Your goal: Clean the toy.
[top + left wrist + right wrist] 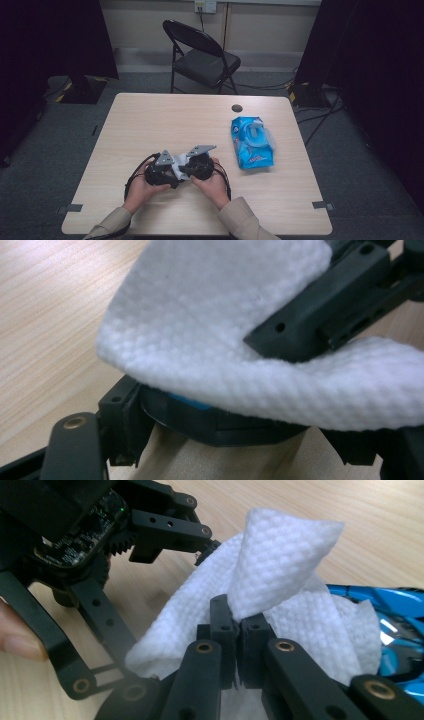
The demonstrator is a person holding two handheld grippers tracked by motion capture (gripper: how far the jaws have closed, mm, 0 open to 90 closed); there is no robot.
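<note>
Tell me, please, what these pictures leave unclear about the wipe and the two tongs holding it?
- High view: the wipe is mostly hidden between the hands and tongs.
- Left gripper view: the wipe covers the left tongs' jaws, so their state is unclear.
- Right gripper view: the blue pack is cut off by the edge; its print is unreadable.

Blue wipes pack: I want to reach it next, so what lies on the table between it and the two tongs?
In the high view, bare tabletop separates the blue wipes pack from the right tongs.

Tan sleeves; black left claw (pixel 176 176), right claw (pixel 183 170); grey three-cornered plates, brass screws.
</note>
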